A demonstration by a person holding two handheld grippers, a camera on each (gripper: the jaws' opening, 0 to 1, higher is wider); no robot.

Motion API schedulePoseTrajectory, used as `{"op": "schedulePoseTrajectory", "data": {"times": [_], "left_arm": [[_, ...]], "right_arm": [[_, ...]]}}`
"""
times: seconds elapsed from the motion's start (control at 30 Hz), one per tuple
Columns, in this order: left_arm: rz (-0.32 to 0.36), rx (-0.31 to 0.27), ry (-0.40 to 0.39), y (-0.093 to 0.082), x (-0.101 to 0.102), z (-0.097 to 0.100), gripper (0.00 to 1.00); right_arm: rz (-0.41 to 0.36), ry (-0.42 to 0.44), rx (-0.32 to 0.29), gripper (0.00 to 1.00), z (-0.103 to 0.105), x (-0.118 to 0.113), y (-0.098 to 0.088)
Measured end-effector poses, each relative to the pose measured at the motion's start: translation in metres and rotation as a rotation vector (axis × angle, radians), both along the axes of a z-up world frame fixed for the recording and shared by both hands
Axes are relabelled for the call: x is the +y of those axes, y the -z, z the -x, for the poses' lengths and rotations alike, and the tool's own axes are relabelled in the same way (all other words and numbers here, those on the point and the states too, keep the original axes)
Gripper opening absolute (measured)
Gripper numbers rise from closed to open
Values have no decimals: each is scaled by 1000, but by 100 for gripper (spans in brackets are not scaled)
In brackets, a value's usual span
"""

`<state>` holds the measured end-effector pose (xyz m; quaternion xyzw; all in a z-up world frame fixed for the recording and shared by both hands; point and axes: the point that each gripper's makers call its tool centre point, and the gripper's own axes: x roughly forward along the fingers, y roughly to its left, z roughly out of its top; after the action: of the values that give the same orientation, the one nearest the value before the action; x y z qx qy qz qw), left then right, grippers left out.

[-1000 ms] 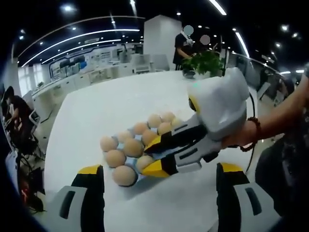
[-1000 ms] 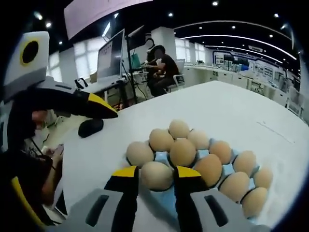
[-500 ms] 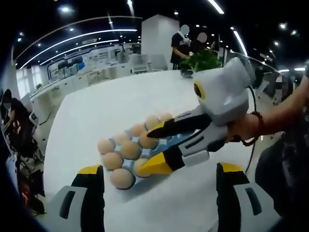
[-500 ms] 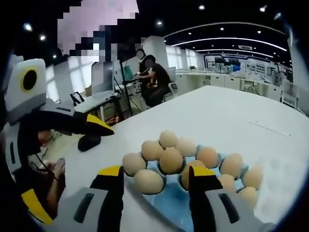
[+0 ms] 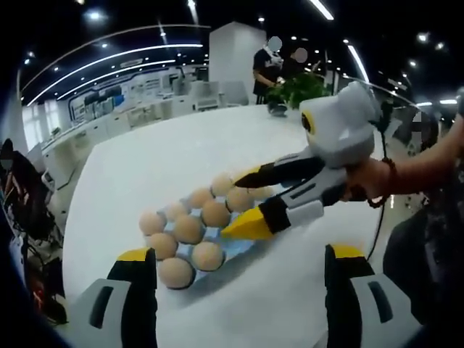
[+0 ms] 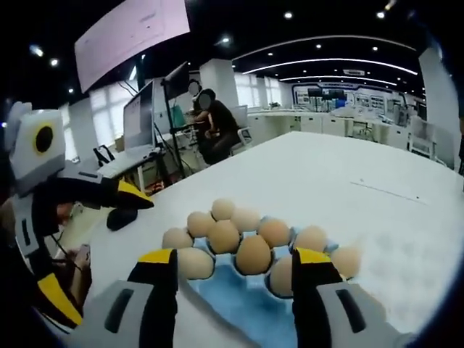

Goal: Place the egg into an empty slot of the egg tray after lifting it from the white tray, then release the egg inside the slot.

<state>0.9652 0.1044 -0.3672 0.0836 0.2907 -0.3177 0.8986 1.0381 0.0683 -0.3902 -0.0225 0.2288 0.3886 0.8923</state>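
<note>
My right gripper [image 6: 232, 279] hangs spread and empty above the egg tray [image 6: 239, 308], egg [image 6: 254, 254] seated at twelve o'clock; left gripper [image 5: 235, 290] spread, idle.

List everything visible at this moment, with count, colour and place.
Eggs: about ten, tan, seated in the tray.
Egg tray: one, blue, on the table.
Table: one, white, under the tray.
Plant: one, green, at the table's far edge.
Mouse-like object: one, black, at the table's edge.
People: a few, seated and standing in the background.
Right gripper: yellow-tipped, open over the tray, holding nothing.
Left gripper: yellow-tipped, open, near the tray.
</note>
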Motion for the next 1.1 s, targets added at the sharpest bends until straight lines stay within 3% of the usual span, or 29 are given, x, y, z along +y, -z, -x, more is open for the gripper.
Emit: {"op": "schedulePoseTrajectory", "data": {"times": [0.6, 0.73, 1.1], "left_arm": [[9, 4, 9, 1, -9, -5, 98], [2, 7, 6, 3, -8, -6, 98], [3, 6, 9, 2, -8, -7, 98]], "right_arm": [[16, 79, 12, 67, -6, -52, 0], [42, 117, -3, 67, -9, -69, 3], [21, 230, 21, 67, -13, -111, 7]]}}
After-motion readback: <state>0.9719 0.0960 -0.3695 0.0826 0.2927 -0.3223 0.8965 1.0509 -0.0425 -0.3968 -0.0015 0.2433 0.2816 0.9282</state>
